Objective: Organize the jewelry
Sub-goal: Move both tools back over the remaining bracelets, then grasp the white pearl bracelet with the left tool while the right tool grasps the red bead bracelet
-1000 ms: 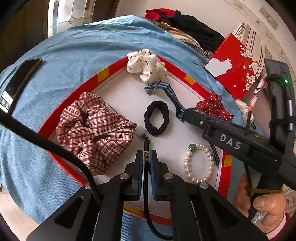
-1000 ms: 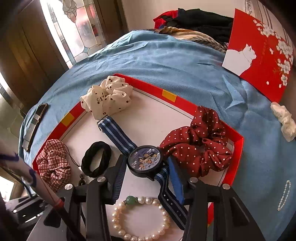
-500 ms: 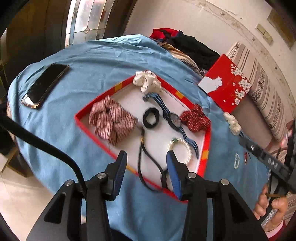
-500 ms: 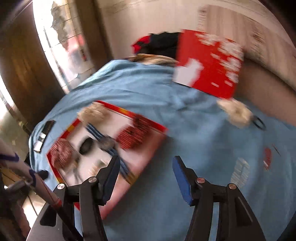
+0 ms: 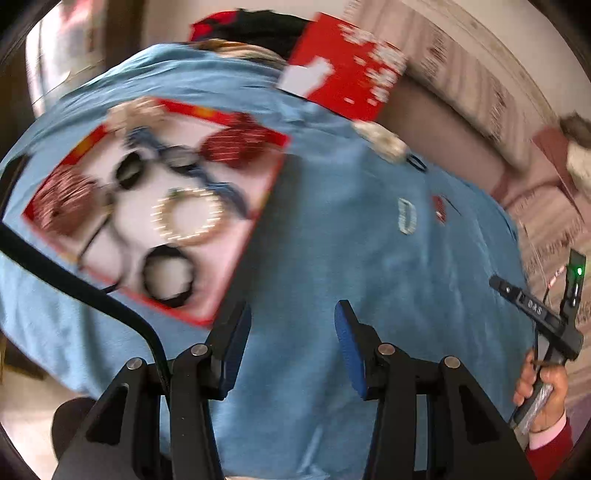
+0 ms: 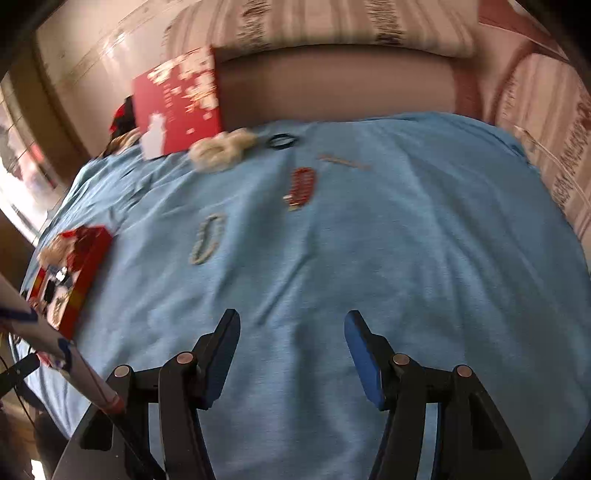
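Note:
The red-rimmed white tray holds a pearl bracelet, a striped-strap watch, a black cord loop and several scrunchies. My left gripper hangs open over bare blue cloth, right of the tray's near corner, nothing between its fingers. My right gripper is open and empty over the cloth's middle. Ahead of it lie a small pearl bracelet, a red hair clip, a thin pin, a black hair ring and a white scrunchie. Both views are motion-blurred.
A red box with a white cat leans at the cloth's far edge against a sofa. Dark clothes are piled behind it. A person's hand holds the right gripper's handle at the cloth's right edge. The tray's red wall is far left.
My left gripper let go of the black cord, opened and drew back to the right. My right gripper left the watch in the tray and swung right over the loose pieces.

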### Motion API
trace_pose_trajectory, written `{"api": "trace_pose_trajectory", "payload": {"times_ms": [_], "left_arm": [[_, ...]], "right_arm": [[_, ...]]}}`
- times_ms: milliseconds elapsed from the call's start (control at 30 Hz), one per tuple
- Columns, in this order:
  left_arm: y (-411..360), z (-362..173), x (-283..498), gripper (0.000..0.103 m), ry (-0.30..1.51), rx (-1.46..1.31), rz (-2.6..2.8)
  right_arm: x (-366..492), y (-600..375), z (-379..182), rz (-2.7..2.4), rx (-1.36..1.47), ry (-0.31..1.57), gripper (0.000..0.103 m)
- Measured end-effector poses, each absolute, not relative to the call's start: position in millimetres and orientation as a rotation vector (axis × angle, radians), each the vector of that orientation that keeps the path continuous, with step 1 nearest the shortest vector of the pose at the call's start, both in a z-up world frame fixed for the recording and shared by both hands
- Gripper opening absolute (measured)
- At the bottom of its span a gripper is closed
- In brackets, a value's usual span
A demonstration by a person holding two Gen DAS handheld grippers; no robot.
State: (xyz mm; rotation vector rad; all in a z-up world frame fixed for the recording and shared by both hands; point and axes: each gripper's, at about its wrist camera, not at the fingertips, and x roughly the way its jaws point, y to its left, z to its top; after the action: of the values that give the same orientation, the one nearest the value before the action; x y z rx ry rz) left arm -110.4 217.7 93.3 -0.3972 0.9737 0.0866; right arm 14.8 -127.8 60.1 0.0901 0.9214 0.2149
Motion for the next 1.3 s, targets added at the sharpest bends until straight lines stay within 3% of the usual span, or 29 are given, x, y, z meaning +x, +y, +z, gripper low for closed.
{"api": "trace_pose_trajectory", "payload": {"times_ms": [600,1067,1133,1167,1200,1233,1300], "left_arm": [[128,41,78,0.033,1.093,-0.355,-0.121],[81,23,132,0.033,1.072,-0.193,-0.092],[71,22,133,0.033,1.048,-0.131,-0.067],[68,21,133,0.025,1.041,-0.107,-0.059],[64,22,131,0.010,1.032,-0.069,-0.050],[63,22,130,0.005,1.038,-0.057,-0.056],[66,28,121,0.005,1.036,-0.075,-0.069]], "right_arm": [[151,-116,31,0.231,0.103,0.943,0.057],[203,-94,6,0.193,0.048,0.961,0.057],[206,-92,4,0.158,0.033,0.957,0.028],[207,-92,4,0.150,0.027,0.956,0.021],[207,-93,5,0.152,0.029,0.960,0.011],[205,-96,6,0.158,0.040,0.967,0.008],[198,-102,11,0.165,0.057,0.965,0.008]]}}
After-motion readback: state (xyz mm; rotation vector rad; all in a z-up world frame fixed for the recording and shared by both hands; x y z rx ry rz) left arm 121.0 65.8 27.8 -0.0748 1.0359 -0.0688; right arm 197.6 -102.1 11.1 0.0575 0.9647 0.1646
